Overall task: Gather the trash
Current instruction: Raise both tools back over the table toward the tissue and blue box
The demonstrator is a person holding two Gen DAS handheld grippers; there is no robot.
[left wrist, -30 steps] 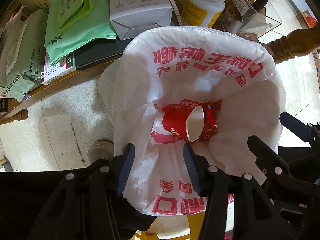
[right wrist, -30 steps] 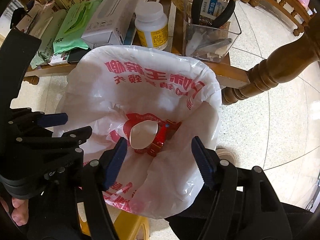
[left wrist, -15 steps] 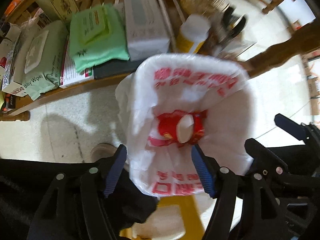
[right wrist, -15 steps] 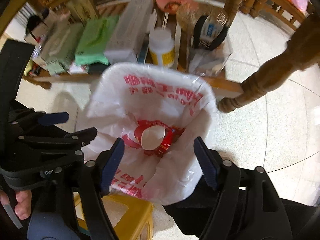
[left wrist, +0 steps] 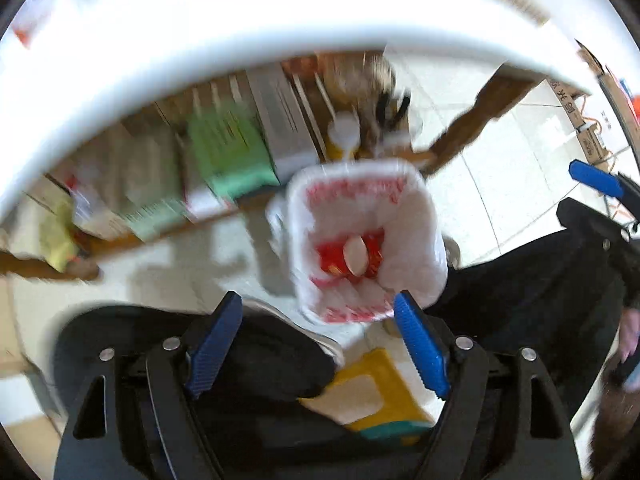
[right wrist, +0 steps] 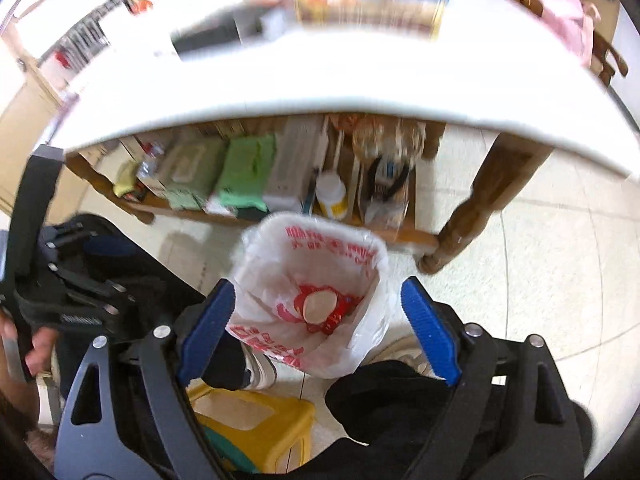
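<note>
Left wrist view is badly smeared: the left claw [left wrist: 320, 344] points down at the floor, its blue pads [left wrist: 420, 348] spread wide with nothing between them, having just been opening further. Beyond them stands the bin lined with a white bag printed in red [left wrist: 360, 240], and at its bottom lie a red paper cup [left wrist: 354, 254] showing its pale mouth and other red scraps. The white worktop edge [left wrist: 280, 20] arcs above the bin, and the right claw's blue tip [left wrist: 596, 178] peeks in to the right of the bin.

The right wrist view is sharper. Its right claw [right wrist: 320, 330] also stands wide and empty, jaws just opened further, with the bag-lined bin [right wrist: 320, 248] below it and the cup [right wrist: 320, 306] inside. Here the shelf [right wrist: 400, 236] behind the bin reads clearly: green wipe packs [right wrist: 246, 174], a grey box [right wrist: 296, 168], a white bottle with a yellow label [right wrist: 332, 196] and pliers in a clear tub [right wrist: 386, 184]. A turned wooden leg [right wrist: 472, 220] stands right of the bin, a yellow stool [right wrist: 256, 412] near its foot. Blurred items sit on the worktop [right wrist: 360, 64], and a hand [right wrist: 40, 344] holds the left tool left of the bin.
</note>
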